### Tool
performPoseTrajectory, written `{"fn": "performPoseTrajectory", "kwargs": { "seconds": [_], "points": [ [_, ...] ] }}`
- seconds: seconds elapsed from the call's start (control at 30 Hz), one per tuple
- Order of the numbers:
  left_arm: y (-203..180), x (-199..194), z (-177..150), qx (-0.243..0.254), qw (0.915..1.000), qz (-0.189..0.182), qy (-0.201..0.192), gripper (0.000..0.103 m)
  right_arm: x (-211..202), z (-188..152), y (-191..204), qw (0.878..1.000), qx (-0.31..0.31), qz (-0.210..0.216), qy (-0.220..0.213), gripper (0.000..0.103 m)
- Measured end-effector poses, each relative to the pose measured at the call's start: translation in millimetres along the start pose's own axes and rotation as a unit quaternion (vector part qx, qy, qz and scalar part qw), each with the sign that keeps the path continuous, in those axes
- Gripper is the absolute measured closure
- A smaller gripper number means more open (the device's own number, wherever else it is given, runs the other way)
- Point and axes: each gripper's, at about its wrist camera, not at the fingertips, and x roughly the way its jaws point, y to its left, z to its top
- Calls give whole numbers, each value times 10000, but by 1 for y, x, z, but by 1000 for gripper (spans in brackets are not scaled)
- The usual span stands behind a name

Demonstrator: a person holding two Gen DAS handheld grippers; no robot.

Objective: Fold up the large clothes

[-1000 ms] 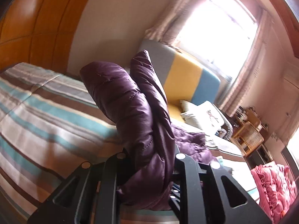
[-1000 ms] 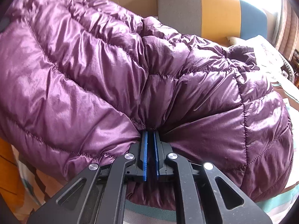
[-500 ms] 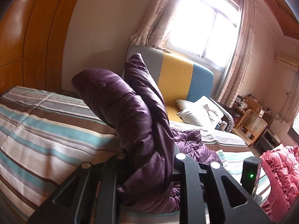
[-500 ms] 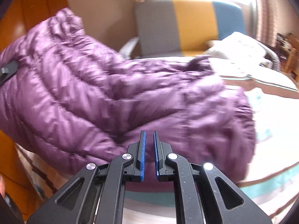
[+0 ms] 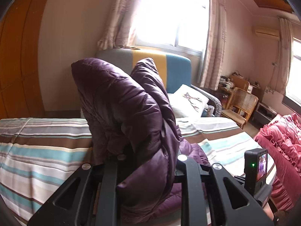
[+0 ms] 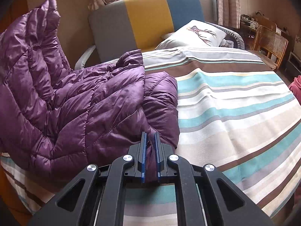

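The left gripper (image 5: 148, 162) was clamped on a thick bunch of the purple puffer jacket (image 5: 128, 113), its two black fingers (image 5: 186, 180) pressed into the padding on either side, and that part of the jacket stood up in a tall fold in front of the camera. The right gripper (image 6: 150, 143) was closed nearly tight, with a thin pinch of the jacket (image 6: 90, 109) caught between its blue pads (image 6: 144, 150) at the jacket's near edge (only a small ridge of fabric showed there). From the right wrist view, most of the jacket lay spread on the left part of the striped bedspread (image 6: 235, 113), while one end rose up at the far left, off the bed. The right part of the bedspread lay bare, in bands of teal, brown, grey and cream. Behind the bed stood a headboard (image 6: 150, 17) in grey, yellow and blue, with a white pillow (image 6: 195, 33) beside it. In the left wrist view a bright window (image 5: 169, 13) with curtains filled the wall, a wicker chair (image 5: 242, 103) stood at the right, and a pink quilt (image 5: 282, 146) lay at the right edge. A small black device (image 5: 255, 167) with a green light showed low on the right.
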Motion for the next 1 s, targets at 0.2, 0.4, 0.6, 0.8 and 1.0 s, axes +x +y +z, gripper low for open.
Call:
{"fn": "performPoseTrajectory", "kwargs": {
  "seconds": [0.2,0.4,0.6,0.8,1.0],
  "points": [
    [-36,23,-6,317,9989,-233,249,85,-11,-3,-6,9997,28,-215,-86,96],
    [-60,55,-25,515,9953,-485,663,85,-12,-4,-28,9989,305,-345,-77,96],
    [-75,87,-52,647,9896,-665,1103,84,-16,-5,-42,9979,504,-392,-109,96],
    [-91,93,-70,1113,9846,-817,1072,70,-22,-5,-45,9974,588,-389,-151,96],
    [-78,43,-65,673,9783,-1783,811,20,-34,1,-47,9970,658,-309,-274,96]
  ]
}}
